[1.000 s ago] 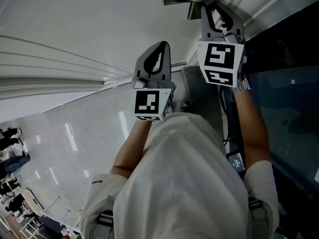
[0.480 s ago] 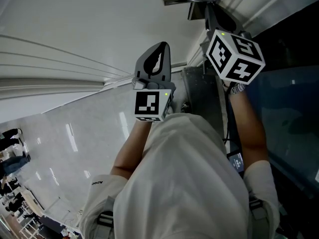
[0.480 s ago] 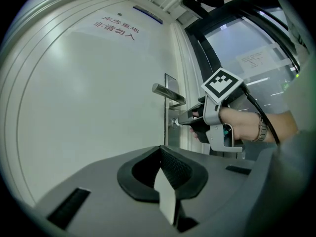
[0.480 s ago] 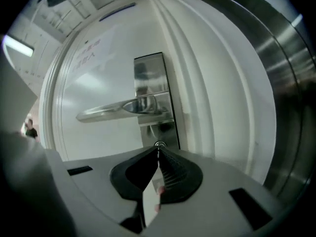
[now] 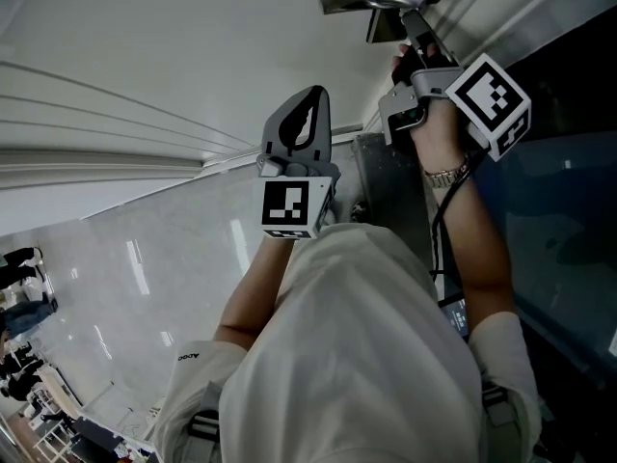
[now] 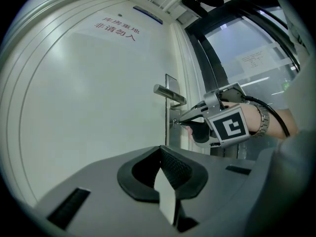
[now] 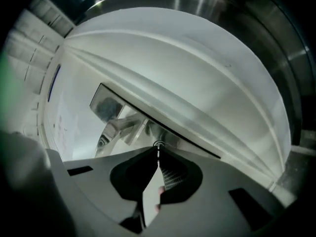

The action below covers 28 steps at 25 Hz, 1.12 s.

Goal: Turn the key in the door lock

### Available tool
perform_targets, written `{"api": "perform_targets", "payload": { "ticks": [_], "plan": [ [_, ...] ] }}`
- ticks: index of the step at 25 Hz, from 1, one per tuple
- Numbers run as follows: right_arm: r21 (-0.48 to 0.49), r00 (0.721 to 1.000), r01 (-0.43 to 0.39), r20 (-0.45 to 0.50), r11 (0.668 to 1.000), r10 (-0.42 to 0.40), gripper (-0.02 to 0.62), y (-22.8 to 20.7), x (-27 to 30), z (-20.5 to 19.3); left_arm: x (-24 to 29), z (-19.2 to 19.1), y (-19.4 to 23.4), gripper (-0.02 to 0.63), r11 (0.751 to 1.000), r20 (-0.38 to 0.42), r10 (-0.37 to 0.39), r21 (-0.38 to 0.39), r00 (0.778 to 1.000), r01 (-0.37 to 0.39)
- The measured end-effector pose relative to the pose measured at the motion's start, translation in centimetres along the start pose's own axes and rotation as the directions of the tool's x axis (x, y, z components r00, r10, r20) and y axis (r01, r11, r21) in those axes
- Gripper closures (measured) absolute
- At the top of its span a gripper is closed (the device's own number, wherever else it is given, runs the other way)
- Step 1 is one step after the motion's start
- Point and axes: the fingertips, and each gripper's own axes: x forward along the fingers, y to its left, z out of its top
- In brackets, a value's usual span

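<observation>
Metal key (image 7: 158, 153), pinched by the right gripper (image 6: 183, 119), may slip or bend if twisted off-axis; left gripper (image 6: 159, 149) jaws sit closed, empty.

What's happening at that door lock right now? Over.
Right gripper fingers just closed on key in lock. Left gripper shut, empty, held back. Door handle above, untouched.

R tool (image 6: 178, 121) on key (image 7: 158, 152) in lock (image 6: 173, 122) under handle (image 6: 169, 93), L tool (image 5: 308, 93) to its left, off door (image 6: 89, 112)
</observation>
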Motion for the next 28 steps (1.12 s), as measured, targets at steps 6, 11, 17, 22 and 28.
{"api": "perform_targets", "payload": {
  "ticks": [6, 11, 17, 22, 28],
  "plan": [
    [0.249, 0.999, -0.04, 0.016, 0.968, 0.037, 0.586, -0.5, -0.1, -0.1, -0.6, -0.1, 0.3, 0.6, 1.0, -0.003, 0.007, 0.004, 1.0, -0.007],
    [0.361, 0.998, -0.06, 0.035, 0.931, 0.051, 0.586, -0.6, -0.1, 0.1, -0.6, 0.0, 0.5, 0.6, 1.0, -0.005, 0.013, 0.007, 1.0, -0.013],
    [0.149, 0.999, -0.044, 0.012, 0.988, 0.042, 0.583, -0.1, -0.2, 0.1, -0.8, -0.1, 0.9, 0.6, 1.0, -0.007, 0.02, 0.006, 1.0, -0.02],
    [-0.157, 1.0, -0.025, -0.013, 0.987, 0.023, 0.509, 0.5, -0.5, 0.2, -0.5, -0.3, 1.1, 0.6, 1.0, -0.01, 0.016, 0.003, 1.0, -0.016],
    [-0.61, 0.999, 0.008, -0.038, 0.792, -0.039, 0.497, 0.5, -1.6, -0.2, -0.2, -0.1, 0.0, 0.6, 1.0, 0.002, -0.002, 0.008, 1.0, 0.002]
  ]
}}
